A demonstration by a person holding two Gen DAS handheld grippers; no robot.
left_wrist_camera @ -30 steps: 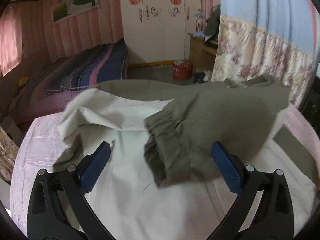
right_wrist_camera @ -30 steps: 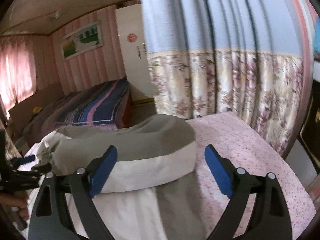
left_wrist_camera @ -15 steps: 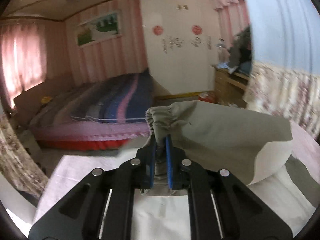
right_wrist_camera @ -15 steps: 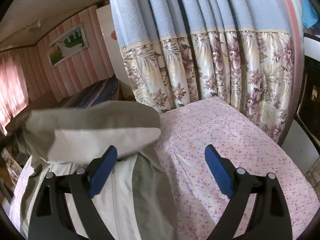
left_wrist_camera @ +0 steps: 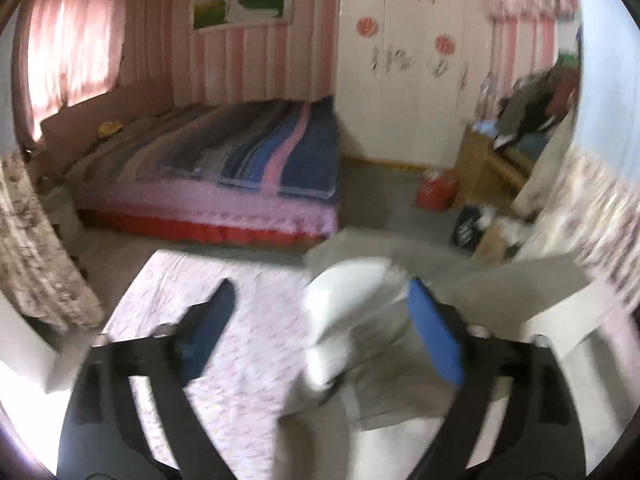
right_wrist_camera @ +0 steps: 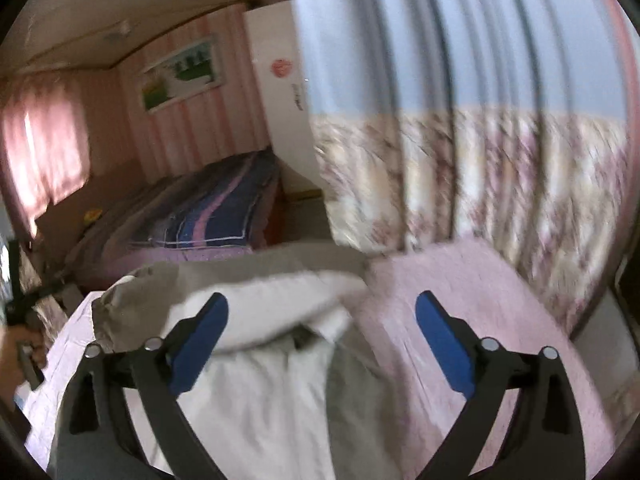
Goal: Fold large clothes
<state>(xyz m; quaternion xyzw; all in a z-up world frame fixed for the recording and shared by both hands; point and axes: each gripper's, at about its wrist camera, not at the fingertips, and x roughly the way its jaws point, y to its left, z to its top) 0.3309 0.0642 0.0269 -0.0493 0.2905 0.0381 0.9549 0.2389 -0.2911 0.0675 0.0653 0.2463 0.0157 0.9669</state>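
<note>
Through the left wrist view, the left claw [left_wrist_camera: 320, 344] is opening, its blue pads apart with the cuffed sleeve end of the grey-green and cream jacket [left_wrist_camera: 352, 320] loose between them, over the pink flowered bed cover [left_wrist_camera: 240, 360]. Best to clear the sleeve before pulling away. Across the right wrist view, the right claw [right_wrist_camera: 322, 344] is opening too, empty, above the jacket [right_wrist_camera: 260, 380] spread left of centre; it should smooth the fold next.
</note>
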